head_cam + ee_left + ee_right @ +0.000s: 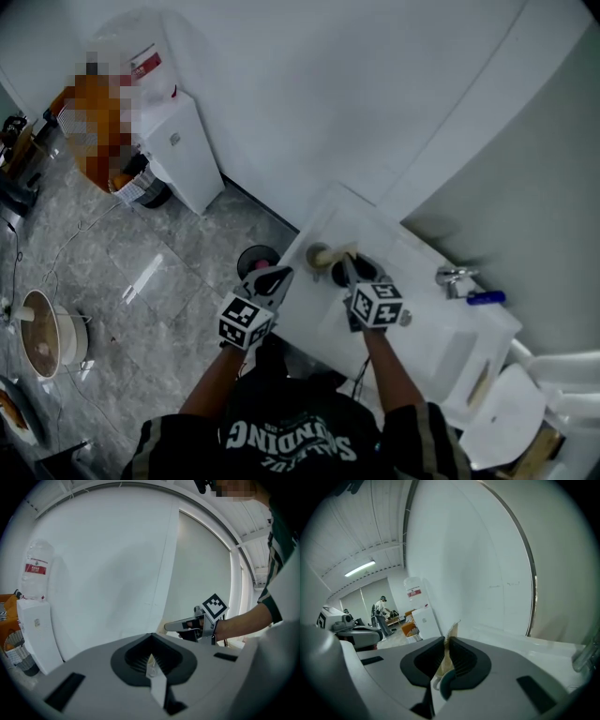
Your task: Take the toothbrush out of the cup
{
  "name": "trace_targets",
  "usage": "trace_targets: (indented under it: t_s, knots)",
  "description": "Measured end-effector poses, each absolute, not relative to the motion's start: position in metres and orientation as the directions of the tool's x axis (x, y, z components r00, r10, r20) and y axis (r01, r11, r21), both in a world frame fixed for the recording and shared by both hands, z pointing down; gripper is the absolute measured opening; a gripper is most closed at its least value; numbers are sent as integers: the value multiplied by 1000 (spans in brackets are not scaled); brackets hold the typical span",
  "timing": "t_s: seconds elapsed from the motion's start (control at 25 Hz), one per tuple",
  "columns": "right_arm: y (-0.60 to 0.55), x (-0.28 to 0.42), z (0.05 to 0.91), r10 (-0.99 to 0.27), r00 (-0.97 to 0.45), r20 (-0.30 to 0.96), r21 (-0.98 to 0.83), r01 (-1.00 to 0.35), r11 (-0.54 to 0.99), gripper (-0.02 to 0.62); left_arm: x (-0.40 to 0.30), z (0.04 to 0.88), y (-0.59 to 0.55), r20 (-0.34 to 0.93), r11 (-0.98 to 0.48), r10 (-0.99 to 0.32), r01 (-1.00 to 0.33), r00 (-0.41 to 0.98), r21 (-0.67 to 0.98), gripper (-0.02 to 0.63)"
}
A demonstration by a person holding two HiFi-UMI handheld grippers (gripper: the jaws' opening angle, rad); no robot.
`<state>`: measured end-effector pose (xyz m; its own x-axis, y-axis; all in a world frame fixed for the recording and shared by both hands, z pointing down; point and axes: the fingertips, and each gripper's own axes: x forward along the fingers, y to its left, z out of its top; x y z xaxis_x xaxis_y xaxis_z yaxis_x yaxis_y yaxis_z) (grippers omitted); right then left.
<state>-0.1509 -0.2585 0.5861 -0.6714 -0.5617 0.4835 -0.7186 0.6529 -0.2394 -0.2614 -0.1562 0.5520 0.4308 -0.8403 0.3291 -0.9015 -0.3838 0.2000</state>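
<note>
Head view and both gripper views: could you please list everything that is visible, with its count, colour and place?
toothbrush: one, pale beige, between the right gripper's jaws, beside the cup
cup: one, pale, on the counter's near left part
counter: one, white, against the wall
tap: one, metallic, on the counter at the right
small item: one, blue, next to the tap; kind unclear
dispenser: one, white, on the floor by the wall
water bottle: one, clear, red label, on top of the dispenser
pot: one, pale, on the floor at the left
left gripper: grey, jaws together, empty, left of the cup
right gripper: grey, shut on the toothbrush
</note>
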Motion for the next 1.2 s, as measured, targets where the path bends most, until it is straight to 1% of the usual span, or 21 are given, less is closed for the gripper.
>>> trace_targets:
  t_s: [0.12,0.28,0.6,0.88,1.2]
  knots:
    - [-261,-146,567,-576,-684,448,-240,-713,659,29,-259,551,-159,324,-393,-841,-901,432,182,-3]
    - [-265,-135,537,-600,-696,395,-251,-710,658,29,-255,543,-163,315,-392,-842,-899,437,197,-3]
    - [-263,-99,494,-655,-689,310,-266,-724,637,28,-223,534,-171,300,-450,-821,-874,486,184,-3]
    - [-247,-52,486,-694,-660,287,-280,-751,598,28,-179,531,-176,299,-524,-776,-831,556,185,-3]
    - [-226,34,502,-759,-572,311,-291,-818,497,26,-92,534,-189,303,-649,-672,-735,676,198,-3]
